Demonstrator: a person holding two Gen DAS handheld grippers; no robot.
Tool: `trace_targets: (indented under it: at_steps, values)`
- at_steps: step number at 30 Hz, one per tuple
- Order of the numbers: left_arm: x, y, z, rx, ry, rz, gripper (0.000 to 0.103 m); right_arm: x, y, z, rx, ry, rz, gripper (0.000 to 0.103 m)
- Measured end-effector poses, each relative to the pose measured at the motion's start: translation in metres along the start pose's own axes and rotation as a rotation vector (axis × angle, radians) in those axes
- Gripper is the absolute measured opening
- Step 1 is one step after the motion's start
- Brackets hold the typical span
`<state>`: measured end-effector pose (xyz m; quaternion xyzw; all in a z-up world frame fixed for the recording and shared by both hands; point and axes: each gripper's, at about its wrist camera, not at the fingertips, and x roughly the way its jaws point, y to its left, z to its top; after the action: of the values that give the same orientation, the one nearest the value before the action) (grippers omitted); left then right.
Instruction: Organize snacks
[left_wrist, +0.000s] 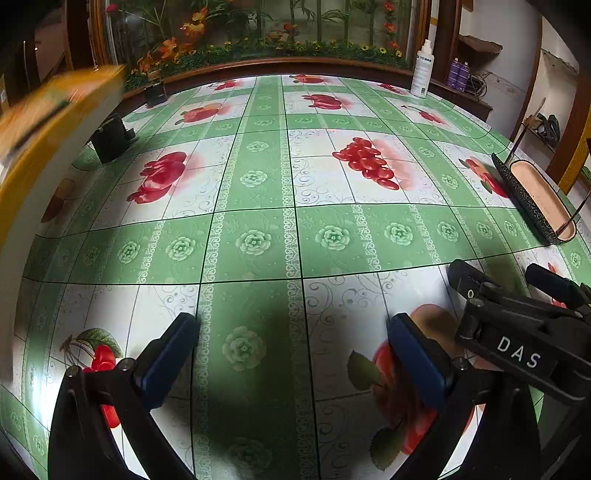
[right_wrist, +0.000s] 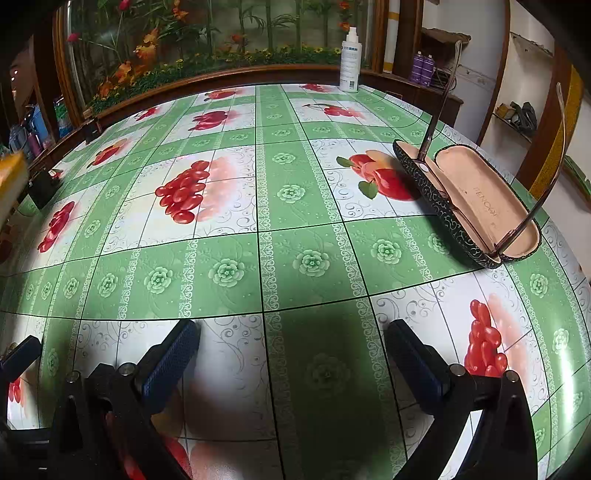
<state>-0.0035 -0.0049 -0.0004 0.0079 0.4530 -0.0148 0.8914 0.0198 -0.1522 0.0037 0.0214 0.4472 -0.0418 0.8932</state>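
A table covered by a green fruit-print tablecloth (right_wrist: 295, 258) is seen. The left gripper (left_wrist: 291, 328) and right gripper (right_wrist: 291, 332) are held wide apart, nothing between their fingers. A blurred yellow box (left_wrist: 55, 110), possibly a snack carton, is seen at far left. An open glasses case (right_wrist: 476, 203) is noted at right.

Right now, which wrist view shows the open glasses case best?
The right wrist view: the glasses case lies whole, lining and lettering visible, with glasses resting in it. In the left wrist view, the case sits at the right edge, foreshortened and small.
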Motion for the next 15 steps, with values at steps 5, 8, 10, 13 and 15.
trace_targets:
  at_steps: [5, 8, 10, 13, 15]
  values:
    - [-0.0001, -0.0001, -0.0001, 0.0, 0.0, 0.0, 0.103, 0.0, -0.0001, 0.0, 0.0, 0.0, 0.0, 0.102]
    - [0.0001, 0.0004, 0.0001, 0.0, 0.0, 0.0, 0.103, -0.0001, -0.0001, 0.0, 0.0, 0.0, 0.0, 0.102]
    - [0.0001, 0.0005, 0.0002, 0.0, 0.0, 0.0, 0.103, -0.0001, 0.0, -0.0001, 0.0, 0.0, 0.0, 0.102]
    - [0.0, 0.0006, -0.0001, -0.003, 0.0, 0.001, 0.103, -0.0003, -0.0004, -0.0003, 0.0, 0.0, 0.0, 0.102]
    - [0.0, 0.0015, 0.0004, -0.004, 0.001, 0.002, 0.103, -0.0004, -0.0004, -0.0005, 0.0, 0.001, 0.002, 0.102]
